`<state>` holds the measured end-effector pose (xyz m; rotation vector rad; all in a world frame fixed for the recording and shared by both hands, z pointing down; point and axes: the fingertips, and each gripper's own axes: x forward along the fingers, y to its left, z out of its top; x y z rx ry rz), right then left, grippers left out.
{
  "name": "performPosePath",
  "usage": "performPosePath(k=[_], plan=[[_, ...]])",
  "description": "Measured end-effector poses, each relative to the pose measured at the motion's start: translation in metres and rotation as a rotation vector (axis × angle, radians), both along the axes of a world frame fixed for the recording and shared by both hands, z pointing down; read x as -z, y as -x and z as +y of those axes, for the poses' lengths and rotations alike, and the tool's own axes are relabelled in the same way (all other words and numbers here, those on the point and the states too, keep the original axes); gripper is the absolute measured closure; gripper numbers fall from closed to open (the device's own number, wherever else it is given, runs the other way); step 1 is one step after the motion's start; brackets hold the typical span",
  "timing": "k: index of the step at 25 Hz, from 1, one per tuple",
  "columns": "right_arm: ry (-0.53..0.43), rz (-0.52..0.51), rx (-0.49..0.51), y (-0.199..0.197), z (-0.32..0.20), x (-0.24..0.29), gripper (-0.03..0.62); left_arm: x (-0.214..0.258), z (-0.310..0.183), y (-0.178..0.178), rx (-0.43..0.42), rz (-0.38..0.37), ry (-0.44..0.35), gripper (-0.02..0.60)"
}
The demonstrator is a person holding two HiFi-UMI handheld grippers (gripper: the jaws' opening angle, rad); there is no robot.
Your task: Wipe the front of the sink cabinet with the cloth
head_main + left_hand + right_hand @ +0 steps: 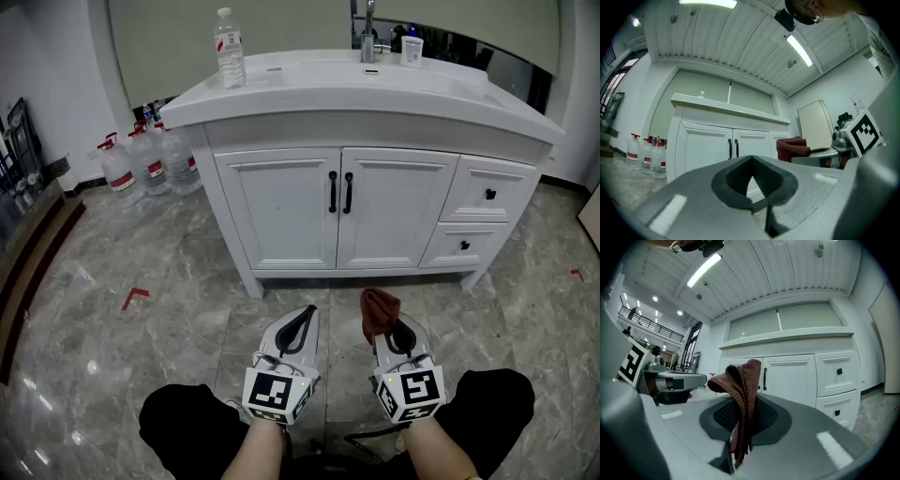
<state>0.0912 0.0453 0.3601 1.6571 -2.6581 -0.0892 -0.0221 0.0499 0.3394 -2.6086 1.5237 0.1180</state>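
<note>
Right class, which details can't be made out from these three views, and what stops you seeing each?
- Head view: the top of the faucet is cut off by the upper edge.
- Head view: the print on the bottle is too small to read.
- All views: the inside of the sink cabinet is hidden by its shut doors.
- Right gripper view: the lower end of the cloth disappears between the jaws gripping it.

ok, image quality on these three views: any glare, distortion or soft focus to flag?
Head view: fisheye bows the white sink cabinet; faint glare patches on the glossy grey marble floor. Left gripper view: black vignette corners, ceiling strip light blown out, left claw soft near the lens. Right gripper view: same vignette, dark red knitted cloth sharp enough to show weave.
</note>
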Motion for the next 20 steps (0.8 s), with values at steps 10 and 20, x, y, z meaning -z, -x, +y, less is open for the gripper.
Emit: performPosePath(k=[10, 20], plan=[[0.008, -0.002, 0.000, 0.0002, -0.0011, -0.0035, 0.519, -0.0012, -0.0021, 0.0009, 0.009, 0.013, 0.009, 0.581], [0.049, -0.044, -0.019, -0.0031, -0.0063, -0.0045, 0.519, 0.0011, -0.0001, 0.0098, 0.049, -0.002, 0.022, 0.581]])
